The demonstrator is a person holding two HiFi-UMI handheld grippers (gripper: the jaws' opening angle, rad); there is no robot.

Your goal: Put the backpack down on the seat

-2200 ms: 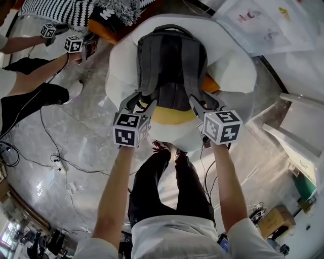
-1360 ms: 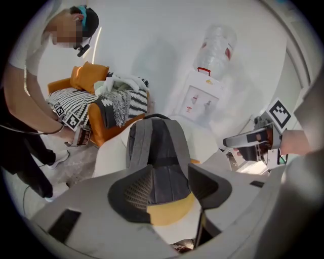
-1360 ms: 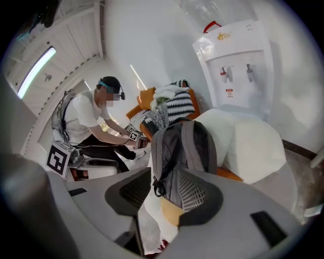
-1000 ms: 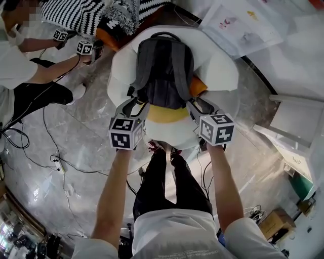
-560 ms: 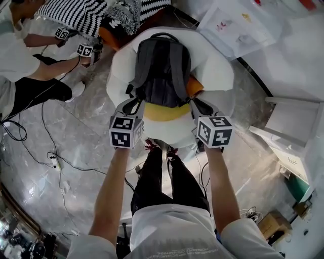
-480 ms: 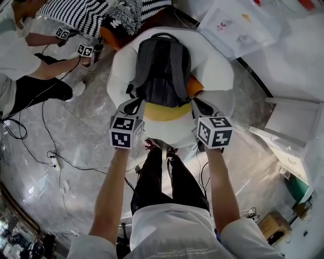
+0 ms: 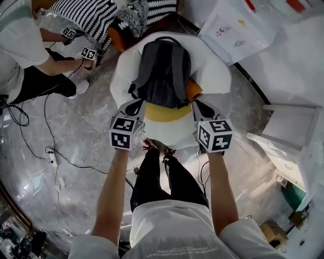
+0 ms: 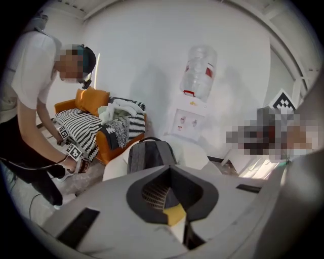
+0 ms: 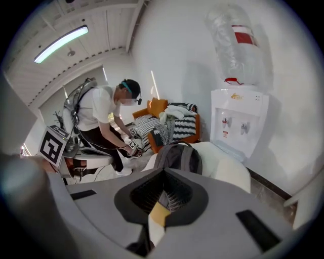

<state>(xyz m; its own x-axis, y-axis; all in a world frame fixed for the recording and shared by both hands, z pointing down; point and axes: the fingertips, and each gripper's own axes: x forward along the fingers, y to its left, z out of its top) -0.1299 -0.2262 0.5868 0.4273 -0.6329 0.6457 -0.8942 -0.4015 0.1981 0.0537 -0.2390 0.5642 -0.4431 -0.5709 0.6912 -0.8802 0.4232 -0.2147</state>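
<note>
A grey backpack (image 7: 162, 71) stands leaning against the back of a white armchair (image 7: 218, 68), its base on the yellow seat cushion (image 7: 167, 112). It also shows in the left gripper view as the backpack (image 8: 150, 156) and in the right gripper view as the backpack (image 9: 178, 157). My left gripper (image 7: 132, 107) hangs at the seat's front left, just short of the bag's lower corner. My right gripper (image 7: 202, 109) mirrors it at the front right. Both are shut with nothing between the jaws, as the left gripper (image 8: 170, 198) and right gripper (image 9: 161, 202) show up close.
Another person (image 7: 25, 45) bends over an orange sofa with striped cushions (image 7: 86, 15) at the upper left, holding two marked grippers (image 7: 89, 53). Cables (image 7: 50, 152) trail over the marble floor. A water dispenser (image 9: 238, 124) stands behind the chair, a white cabinet (image 7: 293, 134) to the right.
Both grippers have drawn back from the backpack's lower straps toward the seat's front and their jaws have closed empty. The backpack stays put on the chair.
</note>
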